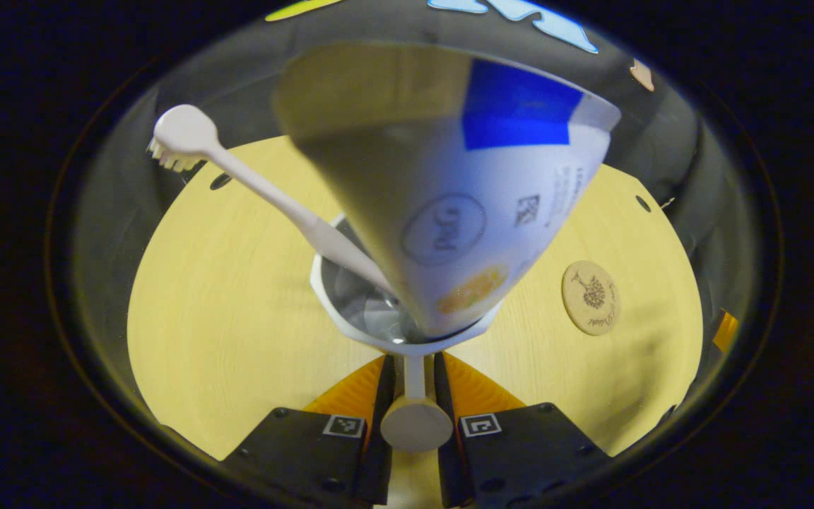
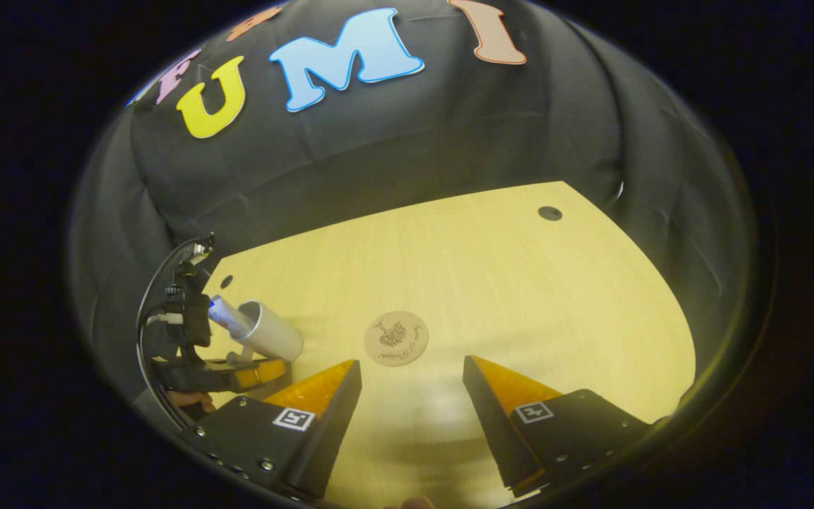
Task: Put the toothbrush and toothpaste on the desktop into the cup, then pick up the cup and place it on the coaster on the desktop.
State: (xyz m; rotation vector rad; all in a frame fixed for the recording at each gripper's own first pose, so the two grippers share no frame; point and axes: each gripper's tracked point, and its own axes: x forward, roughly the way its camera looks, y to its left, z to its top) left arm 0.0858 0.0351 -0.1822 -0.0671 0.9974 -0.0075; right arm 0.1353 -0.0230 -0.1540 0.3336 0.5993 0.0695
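The left gripper (image 1: 414,396) is closed on the handle (image 1: 414,417) of the cup (image 1: 407,322), both fingers pressing the narrow stem between them; gripping by the handle leaves the cup's mouth free and its contents undisturbed. The cup holds both items: the toothbrush (image 1: 251,177) leans out over the rim with its head up and to the left; the toothpaste (image 1: 449,191) stands with one end down in the cup and its wide end toward the camera. Loading therefore appears complete; the cup is judged to be in carriage toward the coaster (image 1: 591,297), which lies bare on the desktop (image 1: 223,318), apart from the cup and to its right.

In the right gripper view the right gripper (image 2: 410,385) stands open and holds nothing, hanging above the desktop just short of the coaster (image 2: 396,338); the cup (image 2: 269,329) appears at left, tilted, in the other gripper.
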